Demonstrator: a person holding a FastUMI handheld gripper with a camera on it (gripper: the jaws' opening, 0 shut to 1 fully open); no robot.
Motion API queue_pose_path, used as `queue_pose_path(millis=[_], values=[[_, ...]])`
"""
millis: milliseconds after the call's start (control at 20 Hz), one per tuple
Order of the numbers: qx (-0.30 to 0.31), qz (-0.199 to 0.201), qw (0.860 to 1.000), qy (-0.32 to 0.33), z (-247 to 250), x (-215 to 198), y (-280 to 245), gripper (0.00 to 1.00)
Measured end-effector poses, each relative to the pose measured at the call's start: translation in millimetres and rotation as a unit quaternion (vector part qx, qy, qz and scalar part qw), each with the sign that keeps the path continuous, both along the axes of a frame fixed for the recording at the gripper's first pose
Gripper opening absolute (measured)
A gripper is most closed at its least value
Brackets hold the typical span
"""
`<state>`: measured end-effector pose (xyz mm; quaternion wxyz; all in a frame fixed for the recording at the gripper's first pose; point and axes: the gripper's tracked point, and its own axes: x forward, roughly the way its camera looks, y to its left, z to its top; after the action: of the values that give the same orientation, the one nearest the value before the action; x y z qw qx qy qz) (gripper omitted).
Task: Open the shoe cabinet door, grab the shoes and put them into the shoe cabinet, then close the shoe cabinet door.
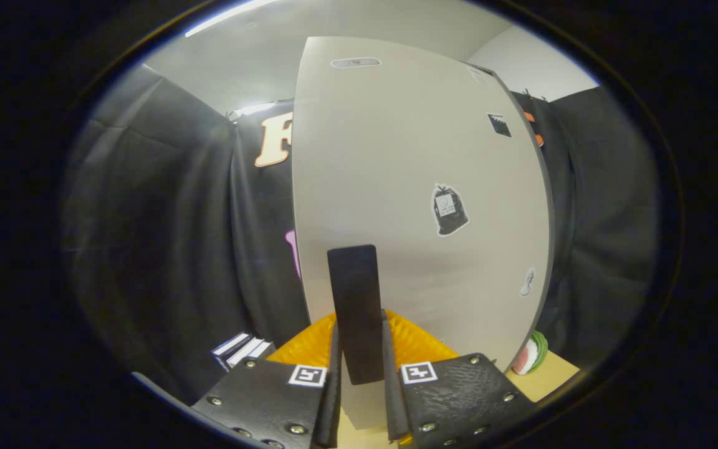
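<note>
Your hand-held gripper [359, 380] sits at the bottom centre of the frame, fingers [334, 374] drawn close on either side of a black handle [354, 312]. Both fingers look pressed to its flanks, so call it gripped.

The handle is a flat dark bar standing upright between the fingers and rising past their tips into the middle of the frame. Long axis is vertical, in line with the fingers. It seems to belong to the shoe cabinet door [421, 206], the big pale grey panel directly ahead and very close, running from lower centre to the top. Its right edge curves down the right of the frame, its left edge is straight at centre left, and a few small stickers sit on its right half.

Low down, behind the fingers on both sides, there is something orange and ribbed [418, 343]; can't tell what. Lower left, a few white-and-dark boxes [242, 349]. Lower right, a tan counter [549, 374] with a small watermelon-slice toy [530, 355] just past the door's bottom corner. Black cloth beyond on both sides.

Shoes: not spotted from here. Judgement: you're on a door step, open or close, can't tell which. The swing runs about the door's vertical edge, so keep the grip square on the bar.
</note>
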<state>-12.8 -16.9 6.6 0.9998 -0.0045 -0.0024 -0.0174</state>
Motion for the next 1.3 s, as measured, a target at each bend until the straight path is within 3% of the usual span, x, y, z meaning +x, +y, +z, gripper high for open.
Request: queue_pose_path(millis=[750, 1300], values=[[0.003, 0.08, 0.997, 0.019, 5, -71, -37, 0.29], [-0.001, 0.061, 0.998, 0.024, 10, -125, -92, 0.29]])
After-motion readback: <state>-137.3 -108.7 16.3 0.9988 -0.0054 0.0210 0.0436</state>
